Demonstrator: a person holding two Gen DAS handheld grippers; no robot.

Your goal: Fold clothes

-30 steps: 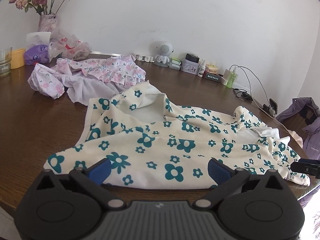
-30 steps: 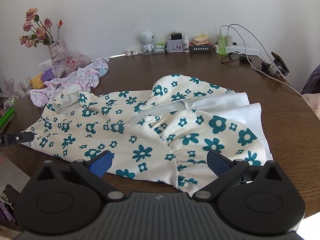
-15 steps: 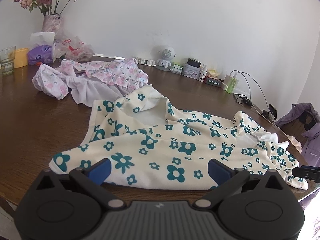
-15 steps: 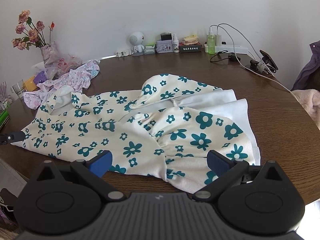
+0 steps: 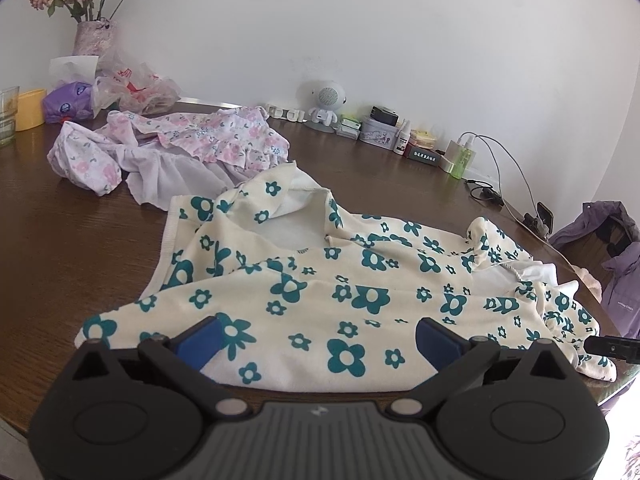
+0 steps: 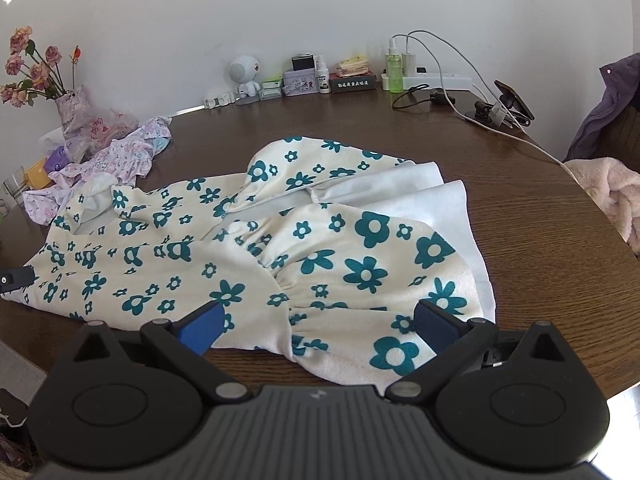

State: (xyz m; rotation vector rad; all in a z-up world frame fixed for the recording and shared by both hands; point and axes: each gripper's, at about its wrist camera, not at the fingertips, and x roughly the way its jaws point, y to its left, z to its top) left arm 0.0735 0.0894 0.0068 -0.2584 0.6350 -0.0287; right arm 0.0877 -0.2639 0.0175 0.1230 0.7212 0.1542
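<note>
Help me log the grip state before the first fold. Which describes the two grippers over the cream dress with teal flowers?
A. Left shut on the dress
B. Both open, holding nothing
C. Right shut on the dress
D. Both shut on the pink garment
B: the left gripper and right gripper both show blue pads spread wide above the cream dress, with no cloth pinched between them.

Low table-edge views — shared dress (image 5: 320, 292)

Dark wooden table (image 5: 60, 216) against white wall (image 5: 360, 20)
</note>
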